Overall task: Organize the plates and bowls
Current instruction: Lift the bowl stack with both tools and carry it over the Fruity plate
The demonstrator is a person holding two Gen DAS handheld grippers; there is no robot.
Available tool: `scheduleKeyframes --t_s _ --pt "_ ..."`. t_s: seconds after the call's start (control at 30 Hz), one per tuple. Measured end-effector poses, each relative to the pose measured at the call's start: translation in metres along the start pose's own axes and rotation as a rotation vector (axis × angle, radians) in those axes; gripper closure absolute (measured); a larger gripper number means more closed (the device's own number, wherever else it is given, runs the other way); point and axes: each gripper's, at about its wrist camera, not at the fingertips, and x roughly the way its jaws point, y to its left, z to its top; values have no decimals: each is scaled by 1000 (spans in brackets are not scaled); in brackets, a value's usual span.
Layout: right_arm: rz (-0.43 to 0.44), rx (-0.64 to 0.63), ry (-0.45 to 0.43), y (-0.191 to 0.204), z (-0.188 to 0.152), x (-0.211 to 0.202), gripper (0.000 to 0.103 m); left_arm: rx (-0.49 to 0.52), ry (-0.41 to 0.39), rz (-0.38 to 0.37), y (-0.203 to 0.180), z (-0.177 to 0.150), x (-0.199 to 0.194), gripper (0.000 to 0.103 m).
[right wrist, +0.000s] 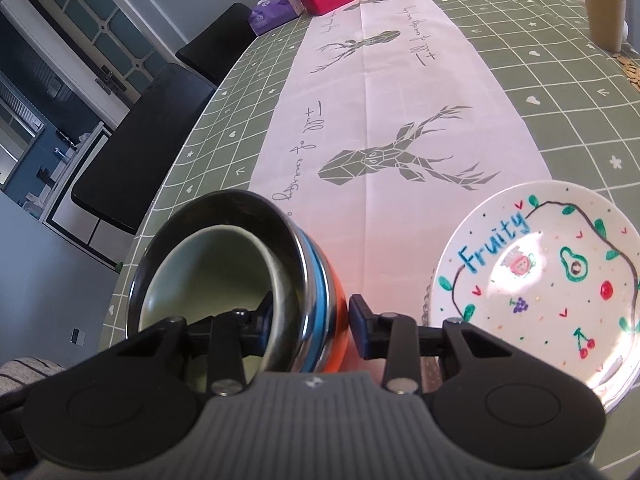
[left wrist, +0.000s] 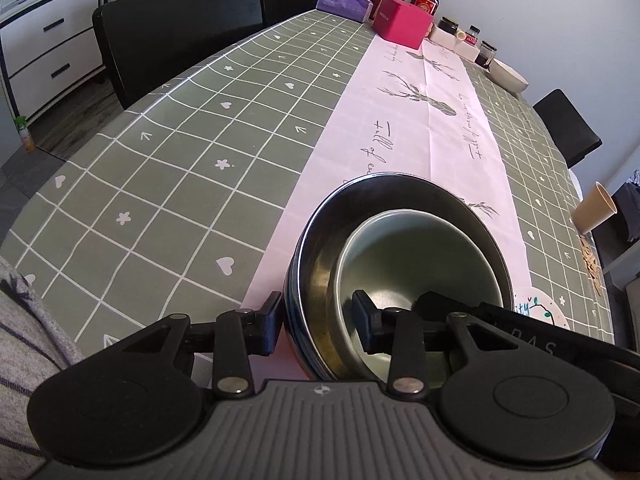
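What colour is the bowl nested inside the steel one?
Pale green inner bowl inside the steel bowl; clearest in the right wrist view.

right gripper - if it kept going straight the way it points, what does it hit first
The right gripper already straddles the stacked bowls' wall. Straight on, it would likely run down onto the white table runner just beyond; depth is unclear.
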Motion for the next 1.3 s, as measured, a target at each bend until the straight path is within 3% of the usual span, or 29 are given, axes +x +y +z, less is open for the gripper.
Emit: scheduleKeyframes --t_s 0.3,0.53,0.77,1.07,1.3 --pt "-17 13 8 7 7 -14 68 -25 -11 -13 -2 6 -13 61" --pt "-15 29 -42 10 9 -39 68 -7 -45 -42 -14 12 -32 61" --pt "-29 86 -107 -9 14 -78 68 82 -66 -102 -51 13 -46 61" --pt "-120 145 -154 -43 18 -125 67 156 -22 -185 -104 4 -45 61" --pt "-184 156 -143 -76 14 -136 67 224 49 -238 -131 -6 -27 61"
